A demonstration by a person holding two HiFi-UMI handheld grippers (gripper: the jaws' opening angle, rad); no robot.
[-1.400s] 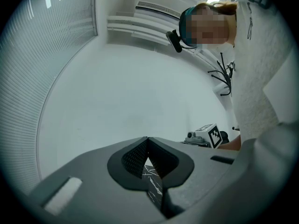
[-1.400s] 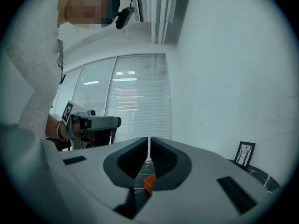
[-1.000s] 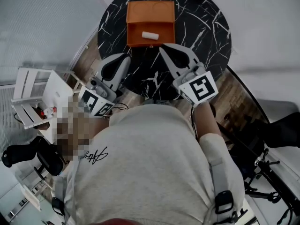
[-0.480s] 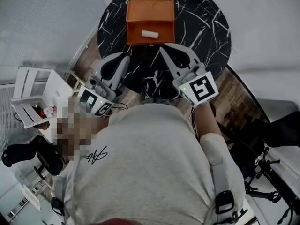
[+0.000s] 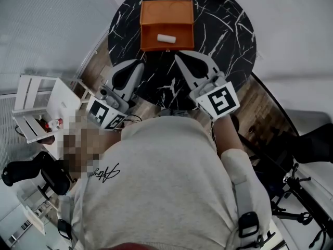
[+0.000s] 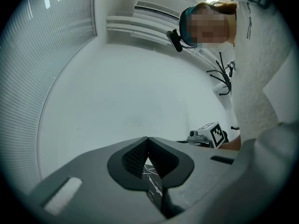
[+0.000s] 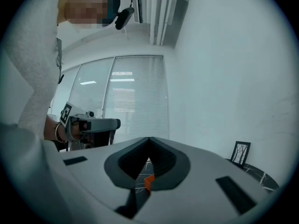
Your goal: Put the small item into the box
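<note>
Centrally, a round black table (image 5: 229, 30), veined white like marble, carries an open rectangular orange box (image 5: 166, 12). The smooth grey left gripper (image 5: 137, 65) and right gripper (image 5: 179, 58) hover near it, jaws pressed together, holding nothing. The small white cylindrical item (image 5: 165, 38) lies inside the box.

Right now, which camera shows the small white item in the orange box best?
The head view: the white item lies inside the open orange box. The right gripper view catches only an orange sliver of the box, not the item; the left gripper view shows neither.
</note>
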